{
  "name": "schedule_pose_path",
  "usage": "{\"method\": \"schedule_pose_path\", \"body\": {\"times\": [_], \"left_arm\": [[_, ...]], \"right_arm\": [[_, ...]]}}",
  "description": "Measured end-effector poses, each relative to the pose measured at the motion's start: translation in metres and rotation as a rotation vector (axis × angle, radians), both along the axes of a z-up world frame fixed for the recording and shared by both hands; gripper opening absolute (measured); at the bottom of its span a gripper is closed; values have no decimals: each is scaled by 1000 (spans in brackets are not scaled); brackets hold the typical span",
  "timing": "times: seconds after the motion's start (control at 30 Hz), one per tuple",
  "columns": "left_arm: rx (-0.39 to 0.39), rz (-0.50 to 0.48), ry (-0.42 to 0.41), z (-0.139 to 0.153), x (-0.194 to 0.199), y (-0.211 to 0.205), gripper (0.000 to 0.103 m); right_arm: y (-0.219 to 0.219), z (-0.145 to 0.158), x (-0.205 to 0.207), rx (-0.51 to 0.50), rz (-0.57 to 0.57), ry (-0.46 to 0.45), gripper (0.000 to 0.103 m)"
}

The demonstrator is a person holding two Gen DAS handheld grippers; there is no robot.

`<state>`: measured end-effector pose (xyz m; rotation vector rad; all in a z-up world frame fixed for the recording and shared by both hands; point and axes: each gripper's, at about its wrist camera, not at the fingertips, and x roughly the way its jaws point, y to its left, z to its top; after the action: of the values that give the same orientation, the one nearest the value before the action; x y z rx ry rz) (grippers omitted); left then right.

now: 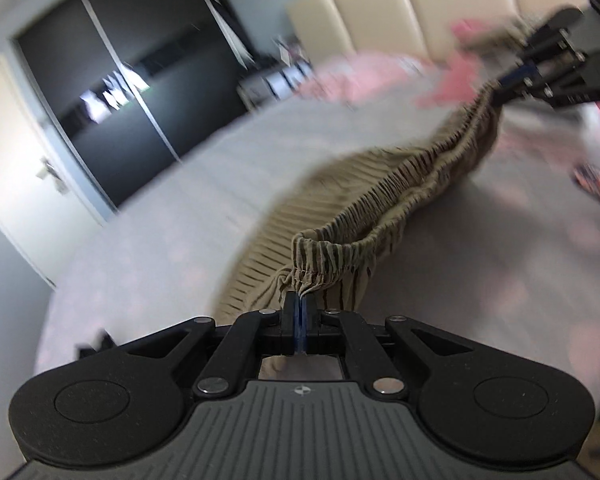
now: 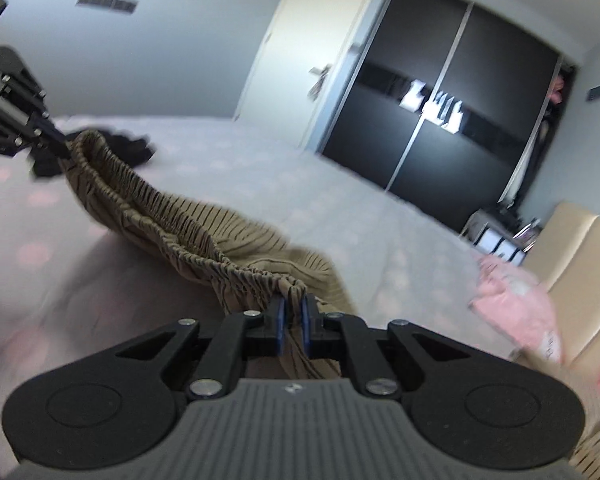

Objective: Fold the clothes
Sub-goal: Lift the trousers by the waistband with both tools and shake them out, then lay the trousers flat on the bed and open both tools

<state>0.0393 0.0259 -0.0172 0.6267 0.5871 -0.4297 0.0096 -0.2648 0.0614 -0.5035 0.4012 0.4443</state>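
I am working over a wide bed (image 1: 148, 216) spread with a pale, pink-dotted cover, its cream padded headboard (image 1: 420, 4) at the far right and a dark sliding wardrobe (image 2: 452, 92) beyond the far edge. I am holding a tan striped garment (image 1: 340, 196) slung between my two claws, its gathered elastic waistband (image 1: 432, 168) running as the long axis from near left to far right across the mattress, sagging in the middle while the rest of the cloth is trailing onto the cover below. My left gripper (image 1: 299, 300) is pinching one end of that band with its jaws fully closed on the fabric; my right gripper (image 2: 292, 308) is clamping the other end, its blue pads nearly together with only bunched cloth between them. Each claw is sitting right at its own corner, so, in my judgement, the coming move is turning on keeping that band taut and level while laying it flat.
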Motion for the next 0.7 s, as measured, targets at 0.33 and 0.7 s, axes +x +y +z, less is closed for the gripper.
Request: {"method": "schedule_pose_path", "body": {"times": [0.33,0.7], "left_arm": [[225,-117,200,-95,-41,-6,0],[83,-100,243,-69,-49,9,24]], "right_arm": [[18,-97,-36,-207,150,212,10],[15,-81,-51,-140,151,278,38]]}}
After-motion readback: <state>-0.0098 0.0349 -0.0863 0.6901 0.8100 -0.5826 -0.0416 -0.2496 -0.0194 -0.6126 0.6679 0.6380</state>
